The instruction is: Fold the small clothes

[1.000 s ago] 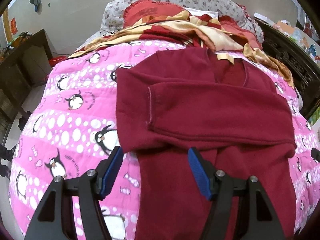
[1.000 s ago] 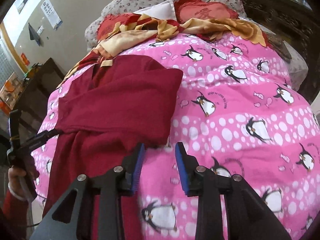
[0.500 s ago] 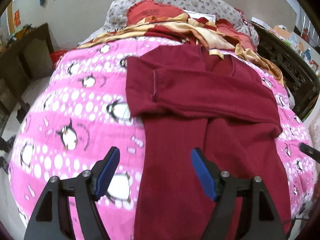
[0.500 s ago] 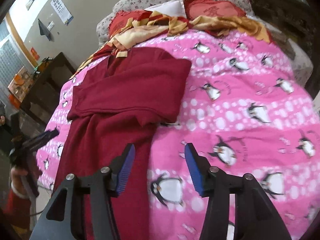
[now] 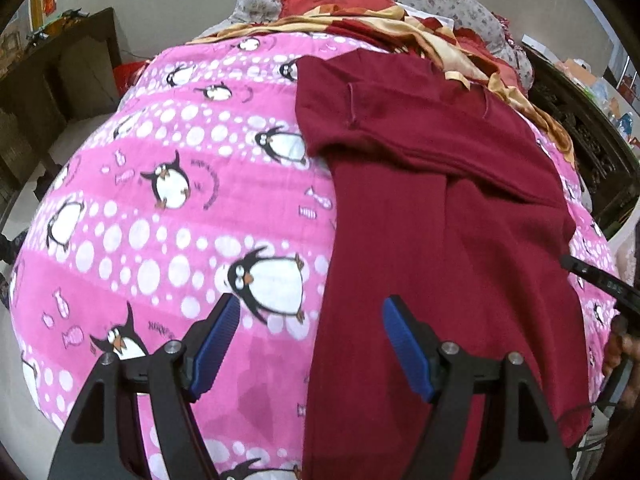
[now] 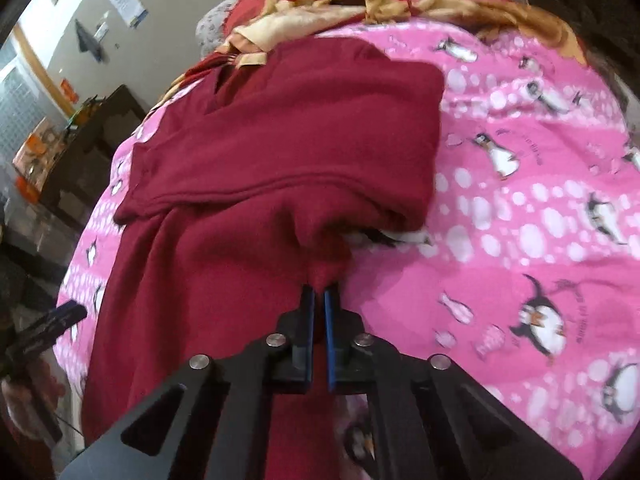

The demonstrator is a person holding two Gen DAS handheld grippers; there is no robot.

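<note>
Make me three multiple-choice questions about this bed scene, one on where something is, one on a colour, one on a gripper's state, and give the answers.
1. Where does the maroon garment lie?
A. on the penguin quilt
B. on the floor
C. on a chair

2. What colour are the gripper pads?
A. red
B. blue
C. green

3. What is the right gripper doing?
A. hanging open
B. pinching the garment's edge
C. gripping a pillow

Answers: 1 A, the garment is spread over the pink quilt. 2 B, blue pads show in both views. 3 B, its jaws are closed with maroon fabric between them, while the left gripper is open.
</note>
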